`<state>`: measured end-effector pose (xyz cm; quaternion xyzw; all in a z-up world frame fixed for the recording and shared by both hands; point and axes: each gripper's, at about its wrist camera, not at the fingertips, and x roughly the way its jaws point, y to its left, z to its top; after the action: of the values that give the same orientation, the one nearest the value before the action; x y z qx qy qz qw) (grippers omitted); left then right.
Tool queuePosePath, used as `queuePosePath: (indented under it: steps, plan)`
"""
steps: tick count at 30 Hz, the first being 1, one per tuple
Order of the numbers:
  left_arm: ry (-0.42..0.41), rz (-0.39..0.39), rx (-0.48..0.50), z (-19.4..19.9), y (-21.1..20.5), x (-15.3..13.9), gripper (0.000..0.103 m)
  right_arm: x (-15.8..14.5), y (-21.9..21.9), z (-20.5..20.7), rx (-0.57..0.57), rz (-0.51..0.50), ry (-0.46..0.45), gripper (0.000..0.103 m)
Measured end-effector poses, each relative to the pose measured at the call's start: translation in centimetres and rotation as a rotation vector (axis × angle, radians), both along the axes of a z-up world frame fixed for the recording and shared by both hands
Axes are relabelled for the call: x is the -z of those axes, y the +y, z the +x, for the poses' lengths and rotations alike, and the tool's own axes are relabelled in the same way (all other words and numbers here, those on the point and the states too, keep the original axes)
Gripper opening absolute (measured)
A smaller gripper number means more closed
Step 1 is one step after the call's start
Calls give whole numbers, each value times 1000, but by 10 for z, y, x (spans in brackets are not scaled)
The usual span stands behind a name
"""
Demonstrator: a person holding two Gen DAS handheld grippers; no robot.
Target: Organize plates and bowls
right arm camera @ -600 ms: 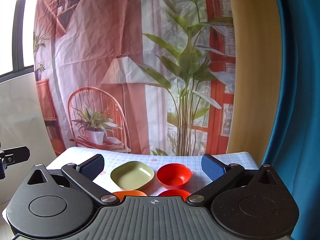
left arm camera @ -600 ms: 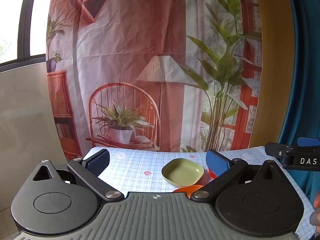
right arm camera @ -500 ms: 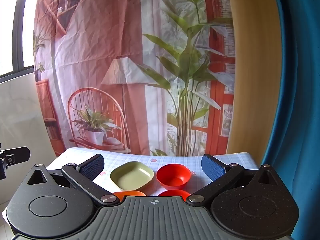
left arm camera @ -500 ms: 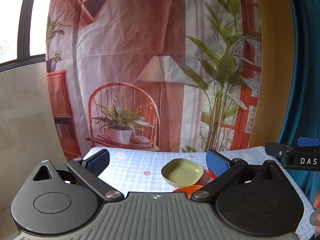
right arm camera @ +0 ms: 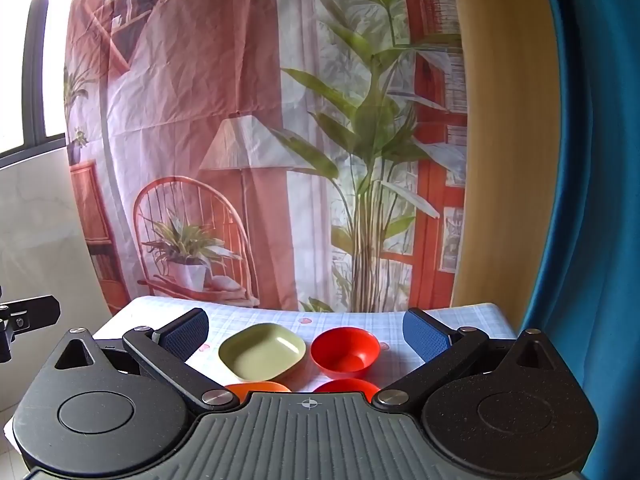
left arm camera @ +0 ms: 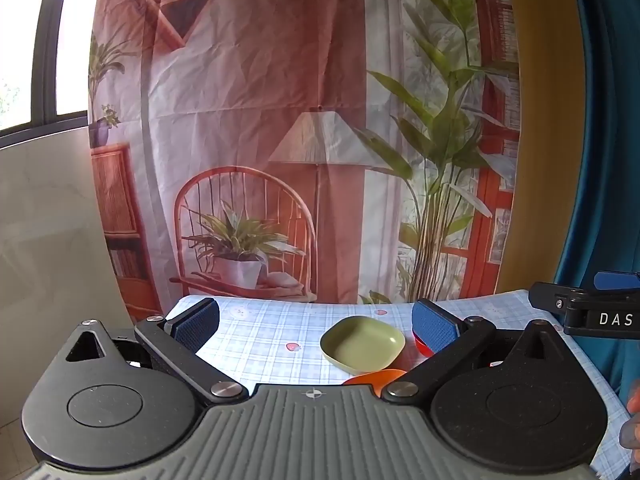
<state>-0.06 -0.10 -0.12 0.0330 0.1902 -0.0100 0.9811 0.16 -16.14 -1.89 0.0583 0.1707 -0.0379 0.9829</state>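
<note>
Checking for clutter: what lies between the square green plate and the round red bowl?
Nothing: in the right wrist view only a narrow strip of checked tablecloth separates the square green plate from the round red bowl.

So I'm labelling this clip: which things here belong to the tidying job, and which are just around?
Job:
green plate
red bowl
orange dish, mostly hidden
second red dish, mostly hidden

Just around:
checked tablecloth
printed backdrop
blue curtain
</note>
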Motion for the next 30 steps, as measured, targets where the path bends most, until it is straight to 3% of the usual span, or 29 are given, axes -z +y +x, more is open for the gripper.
queuePosePath:
  steps: [30]
  plan:
    - [6, -5, 1, 1, 1, 0, 103, -2, -3, 1, 1, 1, 1, 103]
